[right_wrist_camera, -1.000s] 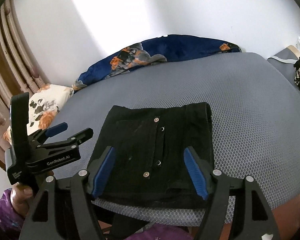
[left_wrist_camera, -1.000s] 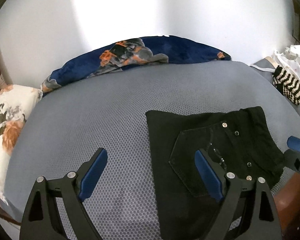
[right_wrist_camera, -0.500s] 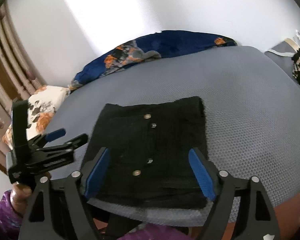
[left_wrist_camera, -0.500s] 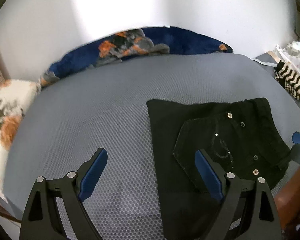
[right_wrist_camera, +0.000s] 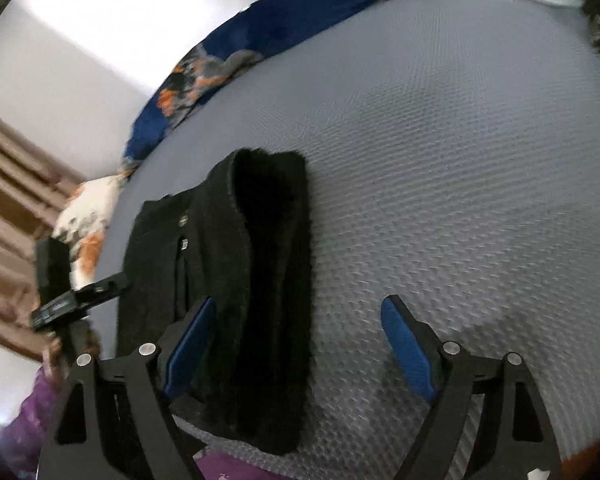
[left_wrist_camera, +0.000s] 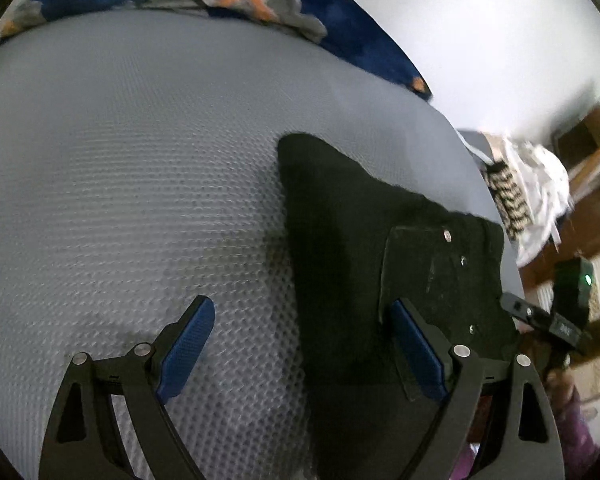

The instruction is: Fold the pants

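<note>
Both cameras have tipped downward and rolled since a moment ago, so the black pants [left_wrist_camera: 364,264], folded small near the front edge of the grey bed [left_wrist_camera: 140,160], now fill more of each view; a further fold looks imminent. The left gripper [left_wrist_camera: 300,344] hangs with jaws spread, empty. The right gripper [right_wrist_camera: 296,344] is likewise spread (slightly wider than before). Only the left view shows the pocket and striped cloth [left_wrist_camera: 508,200]; only the right shows the white floral pillow [right_wrist_camera: 88,216].

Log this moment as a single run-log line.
pants: black, folded, lying on grey mattress | left tool: open, straddling pants' left edge | right tool: open, straddling right edge | grasp: none yet
</note>
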`<action>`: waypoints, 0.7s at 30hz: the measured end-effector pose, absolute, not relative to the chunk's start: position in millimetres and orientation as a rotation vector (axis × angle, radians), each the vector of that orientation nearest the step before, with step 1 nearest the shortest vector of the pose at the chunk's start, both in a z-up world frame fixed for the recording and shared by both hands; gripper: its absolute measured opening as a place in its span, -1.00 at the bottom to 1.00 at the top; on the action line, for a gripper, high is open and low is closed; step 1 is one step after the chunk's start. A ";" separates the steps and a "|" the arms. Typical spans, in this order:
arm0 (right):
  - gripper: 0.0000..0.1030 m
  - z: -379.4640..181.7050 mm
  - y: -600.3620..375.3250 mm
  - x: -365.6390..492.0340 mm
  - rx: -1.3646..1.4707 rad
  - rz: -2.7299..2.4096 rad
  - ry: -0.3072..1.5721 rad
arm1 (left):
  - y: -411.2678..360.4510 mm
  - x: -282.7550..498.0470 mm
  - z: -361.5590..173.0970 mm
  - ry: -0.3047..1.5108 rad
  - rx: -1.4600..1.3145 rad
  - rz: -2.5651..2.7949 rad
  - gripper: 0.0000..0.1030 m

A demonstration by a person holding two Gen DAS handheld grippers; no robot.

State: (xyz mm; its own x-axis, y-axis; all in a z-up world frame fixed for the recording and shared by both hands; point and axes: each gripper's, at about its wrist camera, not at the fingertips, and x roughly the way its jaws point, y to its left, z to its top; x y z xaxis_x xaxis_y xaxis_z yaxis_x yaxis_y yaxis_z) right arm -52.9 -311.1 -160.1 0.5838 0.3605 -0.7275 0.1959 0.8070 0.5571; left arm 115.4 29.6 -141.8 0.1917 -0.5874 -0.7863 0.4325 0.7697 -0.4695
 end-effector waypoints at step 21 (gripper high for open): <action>-0.60 -170.6 -303.0 -21.3 0.866 0.313 0.953 | 23.6 137.5 -155.3 1.154 -0.304 -0.951 -0.10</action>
